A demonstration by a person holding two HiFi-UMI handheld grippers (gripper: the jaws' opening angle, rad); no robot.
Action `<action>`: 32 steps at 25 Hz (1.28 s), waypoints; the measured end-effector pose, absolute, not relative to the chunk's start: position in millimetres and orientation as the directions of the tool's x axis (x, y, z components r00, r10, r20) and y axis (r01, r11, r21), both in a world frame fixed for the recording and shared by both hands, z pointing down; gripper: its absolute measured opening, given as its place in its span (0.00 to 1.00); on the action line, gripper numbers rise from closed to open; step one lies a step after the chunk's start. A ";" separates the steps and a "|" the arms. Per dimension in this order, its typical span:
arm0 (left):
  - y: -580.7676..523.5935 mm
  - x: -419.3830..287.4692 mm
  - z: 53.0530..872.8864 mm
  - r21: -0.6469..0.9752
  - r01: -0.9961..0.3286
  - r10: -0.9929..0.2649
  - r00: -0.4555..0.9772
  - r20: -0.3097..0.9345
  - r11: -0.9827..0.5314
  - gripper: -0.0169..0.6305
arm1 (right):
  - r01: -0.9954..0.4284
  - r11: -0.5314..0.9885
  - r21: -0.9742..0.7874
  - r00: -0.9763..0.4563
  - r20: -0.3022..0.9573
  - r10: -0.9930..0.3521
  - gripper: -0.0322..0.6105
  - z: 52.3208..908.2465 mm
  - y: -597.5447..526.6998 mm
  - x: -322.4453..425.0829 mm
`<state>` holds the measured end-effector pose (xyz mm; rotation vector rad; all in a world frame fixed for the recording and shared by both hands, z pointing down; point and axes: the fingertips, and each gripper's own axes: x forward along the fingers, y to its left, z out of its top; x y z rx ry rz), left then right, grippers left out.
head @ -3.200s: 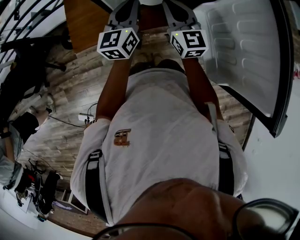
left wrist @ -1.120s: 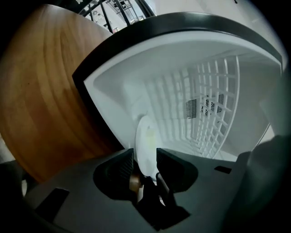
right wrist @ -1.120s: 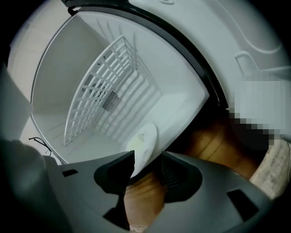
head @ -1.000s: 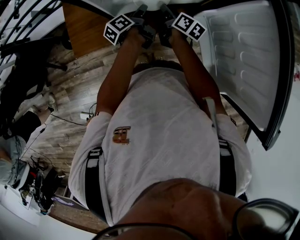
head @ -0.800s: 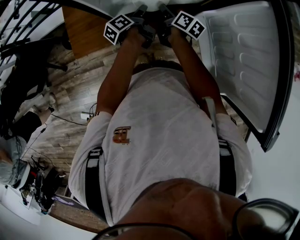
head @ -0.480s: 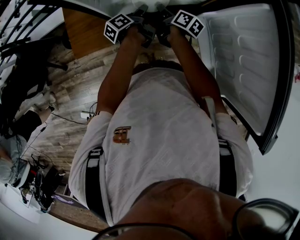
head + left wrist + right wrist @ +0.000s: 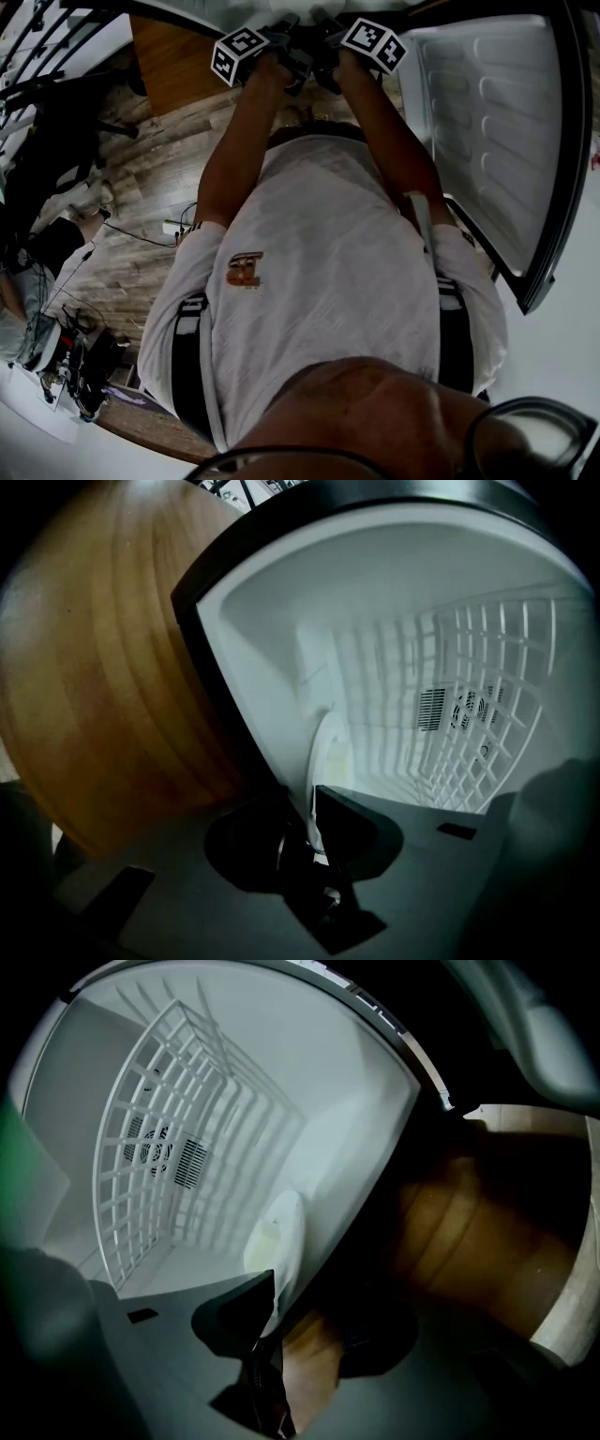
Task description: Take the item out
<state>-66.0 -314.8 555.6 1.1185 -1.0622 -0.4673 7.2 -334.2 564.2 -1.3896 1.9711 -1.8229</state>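
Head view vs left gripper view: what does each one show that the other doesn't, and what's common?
Head view only: the person's white shirt, the open door, the plank floor. Left gripper view only: the wire rack, a vent, and a white dish whose rim stands between the left gripper's jaws, which have just been closing onto it. Both: the wooden panel, plus the left gripper.

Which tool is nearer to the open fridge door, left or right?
Right. The right tool is at the fridge opening on the side of the open door; the left tool is farther over, beside the wooden panel.
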 end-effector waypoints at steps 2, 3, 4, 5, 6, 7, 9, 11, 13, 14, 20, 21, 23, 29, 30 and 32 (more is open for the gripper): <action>-314.6 -66.3 555.7 0.894 -0.187 -0.767 0.460 0.447 0.408 0.19 | -0.522 -0.148 -0.840 -0.572 0.474 -0.670 0.37 564.3 -334.0 8.0; -314.8 -66.6 555.4 0.894 -0.188 -0.768 0.460 0.446 0.406 0.19 | -0.519 -0.148 -0.842 -0.573 0.471 -0.670 0.36 563.9 -334.1 8.0; -315.2 -67.0 555.2 0.895 -0.191 -0.769 0.459 0.445 0.404 0.19 | -0.516 -0.147 -0.844 -0.576 0.468 -0.670 0.35 563.1 -334.4 7.6; -315.6 -67.5 554.9 0.895 -0.194 -0.770 0.458 0.444 0.401 0.19 | -0.513 -0.144 -0.846 -0.579 0.465 -0.670 0.34 562.0 -334.7 6.9; -315.8 -67.8 554.7 0.896 -0.197 -0.771 0.458 0.444 0.399 0.19 | -0.511 -0.141 -0.848 -0.581 0.461 -0.671 0.31 560.8 -334.9 6.1; -315.7 -68.0 554.7 0.896 -0.200 -0.771 0.458 0.443 0.396 0.18 | -0.510 -0.138 -0.849 -0.583 0.459 -0.671 0.29 559.7 -334.8 5.2; -315.5 -68.3 555.3 0.897 -0.204 -0.771 0.458 0.442 0.393 0.18 | -0.507 -0.132 -0.852 -0.588 0.454 -0.669 0.25 557.8 -334.0 3.3; -315.4 -67.9 555.9 0.897 -0.207 -0.770 0.460 0.442 0.391 0.17 | -0.502 -0.129 -0.855 -0.592 0.449 -0.669 0.20 556.5 -333.1 2.3; -315.4 -67.7 556.4 0.898 -0.208 -0.771 0.461 0.439 0.387 0.17 | -0.495 -0.127 -0.859 -0.595 0.442 -0.672 0.18 555.7 -332.5 1.8; -315.2 -67.9 556.4 0.899 -0.209 -0.773 0.461 0.437 0.384 0.17 | -0.489 -0.127 -0.863 -0.597 0.437 -0.673 0.18 555.2 -332.0 1.5; -314.0 -68.3 555.1 0.906 -0.212 -0.780 0.462 0.423 0.366 0.17 | -0.440 -0.132 -0.888 -0.610 0.403 -0.682 0.16 552.0 -328.7 1.1; -313.9 -68.2 555.0 0.908 -0.210 -0.780 0.463 0.420 0.364 0.17 | -0.428 -0.136 -0.893 -0.613 0.398 -0.683 0.15 552.2 -327.7 1.1; -314.1 -67.9 554.5 0.912 -0.206 -0.783 0.468 0.411 0.355 0.17 | -0.410 -0.139 -0.901 -0.618 0.387 -0.684 0.15 552.0 -325.9 0.6; -316.1 -67.9 551.1 0.924 -0.196 -0.794 0.474 0.382 0.327 0.12 | -0.387 -0.120 -0.914 -0.630 0.357 -0.690 0.13 546.0 -324.3 -1.7; -316.2 -68.1 550.6 0.926 -0.196 -0.796 0.474 0.378 0.323 0.10 | -0.385 -0.115 -0.916 -0.630 0.352 -0.692 0.13 544.7 -324.1 -1.9; -316.4 -68.3 549.4 0.929 -0.192 -0.799 0.474 0.369 0.316 0.10 | -0.379 -0.110 -0.919 -0.631 0.344 -0.695 0.13 542.9 -324.0 -2.1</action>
